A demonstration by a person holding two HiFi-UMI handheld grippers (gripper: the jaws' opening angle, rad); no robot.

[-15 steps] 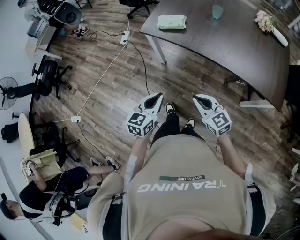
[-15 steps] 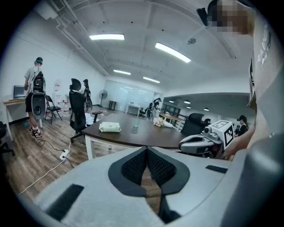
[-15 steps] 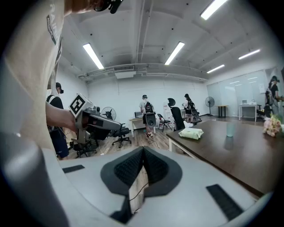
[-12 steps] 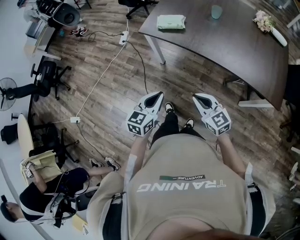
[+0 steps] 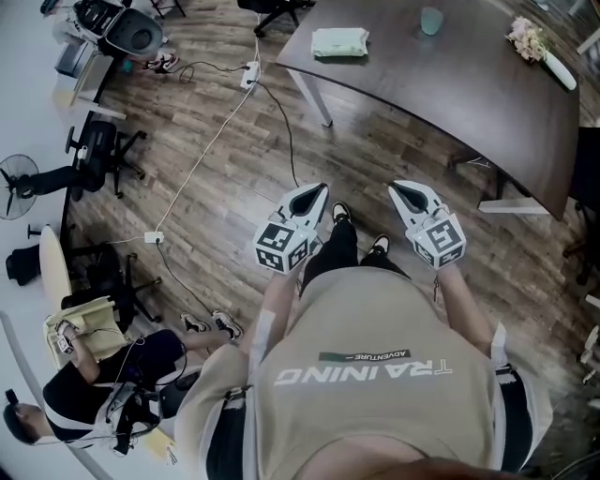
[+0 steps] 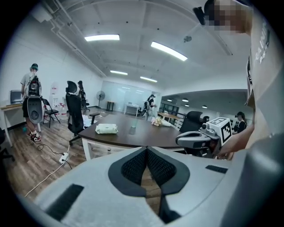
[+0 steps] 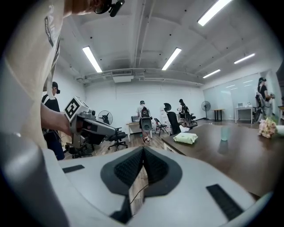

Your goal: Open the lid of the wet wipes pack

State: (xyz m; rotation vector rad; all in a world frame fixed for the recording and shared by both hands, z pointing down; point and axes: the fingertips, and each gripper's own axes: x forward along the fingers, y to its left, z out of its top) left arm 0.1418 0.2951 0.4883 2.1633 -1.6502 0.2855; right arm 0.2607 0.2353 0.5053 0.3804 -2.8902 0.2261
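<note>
The pale green, soft plastic wet wipes pack [image 5: 339, 42] lies flat near the left corner of the dark brown, curved wooden desk [image 5: 469, 89]. It lies alone there, well apart from both tongs. Its lid is too small to make out in any view. Farther along the same desk stand a translucent pale green cup [image 5: 432, 21] and a small bunch of pale flowers [image 5: 528, 39], both well apart from the pack.

The left tongs [image 5: 316, 192] and the right tongs [image 5: 400, 191] are held side by side close to the person's body, over the brown plank floor [image 5: 225, 178]. Both point toward the desk, with open floor between their tips and its near edge.

In the left gripper view the left tongs [image 6: 146, 151] have their dark ribbed pads pressed together at the tip, with nothing between them. The pack [image 6: 106, 128] shows beyond and to the left of the tips.

In the right gripper view the right tongs [image 7: 143, 151] are likewise closed tip to tip and empty. The pack [image 7: 185, 138] lies ahead and to the right.

A white cable with a power strip [image 5: 249, 75] runs across the floor left of the desk.
</note>
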